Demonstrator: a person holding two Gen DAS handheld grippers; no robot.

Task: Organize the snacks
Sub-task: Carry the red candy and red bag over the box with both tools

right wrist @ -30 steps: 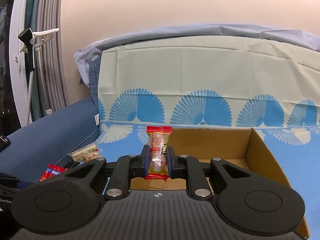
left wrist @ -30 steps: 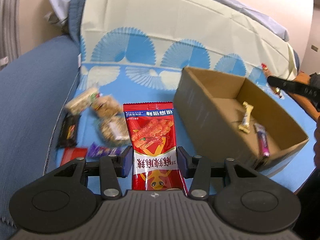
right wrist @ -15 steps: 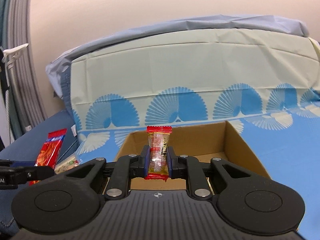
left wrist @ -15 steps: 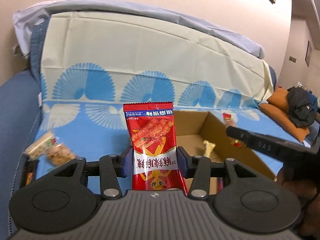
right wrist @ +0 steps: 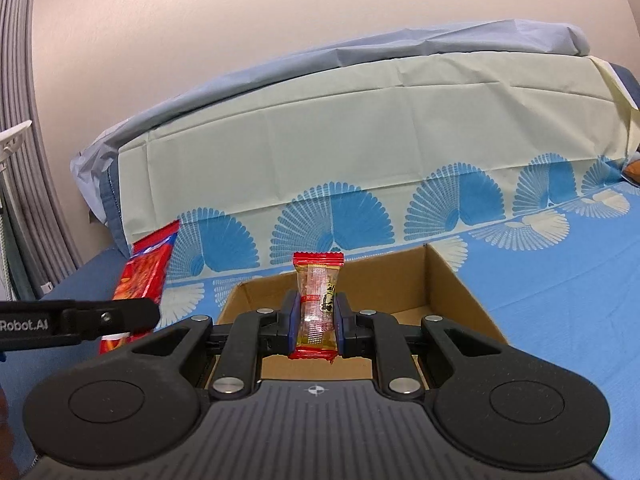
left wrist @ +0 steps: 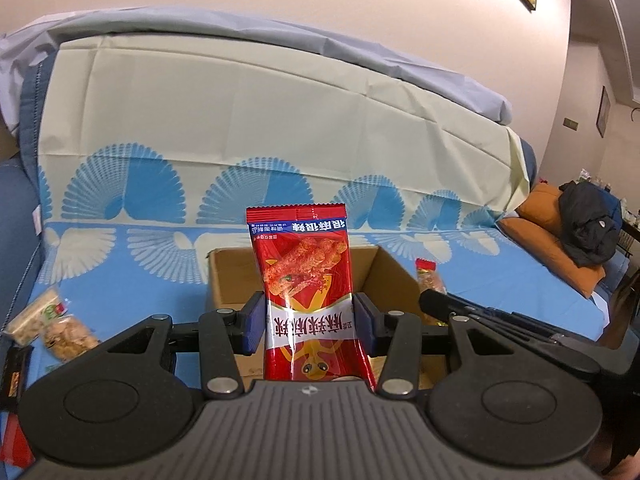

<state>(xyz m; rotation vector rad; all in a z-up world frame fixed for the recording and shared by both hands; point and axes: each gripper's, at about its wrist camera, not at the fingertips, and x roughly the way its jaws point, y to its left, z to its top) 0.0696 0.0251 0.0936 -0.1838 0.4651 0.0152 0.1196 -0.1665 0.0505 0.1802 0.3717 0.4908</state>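
Observation:
My left gripper is shut on a big red snack bag and holds it upright in front of the open cardboard box. My right gripper is shut on a small red-and-clear candy bar and holds it over the near edge of the same box. The right gripper's finger with its bar shows at the right in the left wrist view. The left gripper's finger and red bag show at the left in the right wrist view. The box's floor is mostly hidden.
The box sits on a sofa seat under a blue-and-cream fan-print cover. Loose snack packs lie on the cover at the left. An orange cushion with a dark jacket lies at the far right. The sofa back rises behind.
Both grippers have moved toward the box with their snacks still held. The left gripper swung right and levelled, so the box now lies straight ahead and the loose snacks slid to the left edge.

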